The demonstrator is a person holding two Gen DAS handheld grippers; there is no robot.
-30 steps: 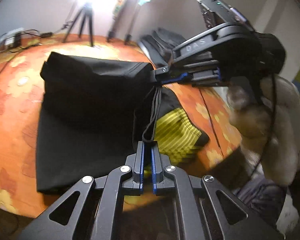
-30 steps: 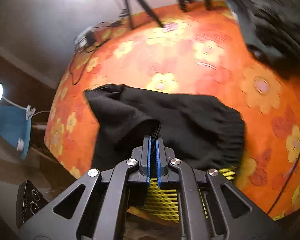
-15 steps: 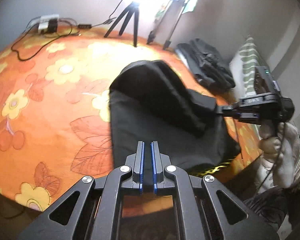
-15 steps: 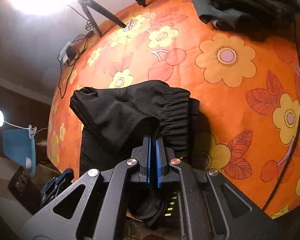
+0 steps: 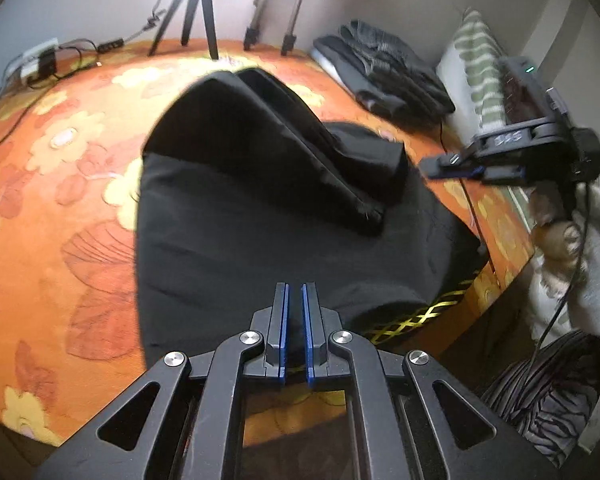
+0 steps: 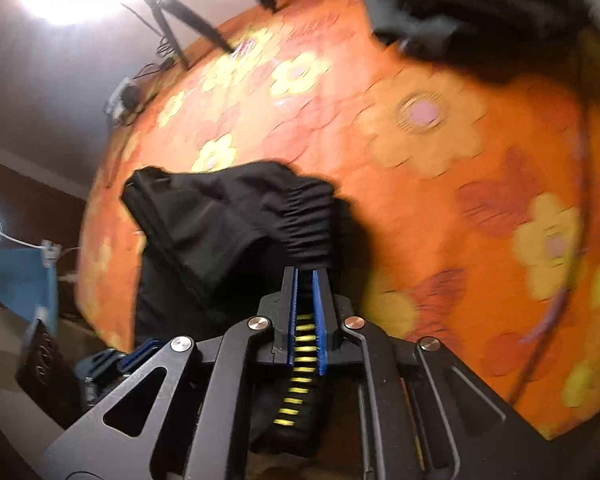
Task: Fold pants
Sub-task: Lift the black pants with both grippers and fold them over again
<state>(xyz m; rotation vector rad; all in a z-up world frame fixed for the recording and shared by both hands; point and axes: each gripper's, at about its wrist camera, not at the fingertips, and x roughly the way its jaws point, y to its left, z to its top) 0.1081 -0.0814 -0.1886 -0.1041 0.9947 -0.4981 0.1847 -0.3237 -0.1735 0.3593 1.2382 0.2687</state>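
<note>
The orange flowered blanket [image 5: 60, 184] covered the bed under everything. On it lay the black pants [image 5: 240, 240], spread flat near the bed's front edge, with one part folded back over the rest into a raised ridge; in my right wrist view their gathered waistband [image 6: 308, 216] faced me. A yellow-patterned fabric [image 5: 424, 316] showed from under the pants at the edge. A pile of dark clothes [image 5: 384, 72] sat well apart, toward the far right corner, beside a green-striped pillow [image 5: 476, 64]. Tripods [image 5: 192, 4] stood at the far side. My left claw [image 5: 294, 300] hung just above the near edge of the pants, its blue pads slightly apart and holding nothing. My right claw [image 6: 305, 280] sat just beside the waistband, its pads also a little apart, with no cloth pinched between them.
</note>
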